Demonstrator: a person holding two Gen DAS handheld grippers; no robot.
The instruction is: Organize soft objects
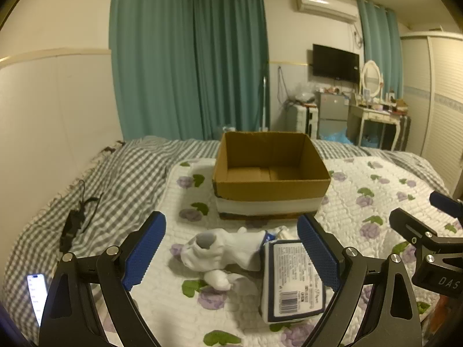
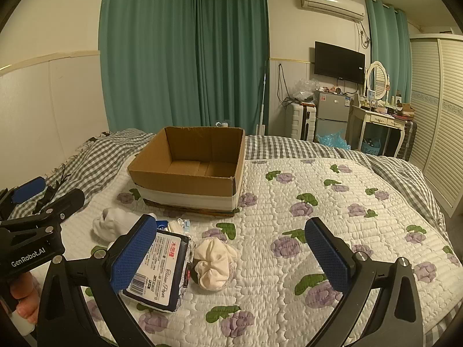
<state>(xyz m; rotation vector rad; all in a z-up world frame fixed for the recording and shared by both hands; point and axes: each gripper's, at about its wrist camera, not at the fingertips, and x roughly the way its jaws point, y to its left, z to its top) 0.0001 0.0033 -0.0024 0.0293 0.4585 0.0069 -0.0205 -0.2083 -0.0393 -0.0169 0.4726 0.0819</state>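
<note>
An open, empty cardboard box stands on the flowered quilt; it also shows in the right wrist view. In front of it lie a white sock bundle, a tissue paper pack and a face mask packet. My left gripper is open, its fingers either side of the socks and the pack, above them. My right gripper is open, with a cream cloth bundle between its fingers and the tissue pack by its left finger. The white socks lie further left.
A phone and a black strap lie on the grey checked sheet at left. The white headboard wall runs along the left. Beyond the bed stand a fridge and a dressing table. The quilt stretches right.
</note>
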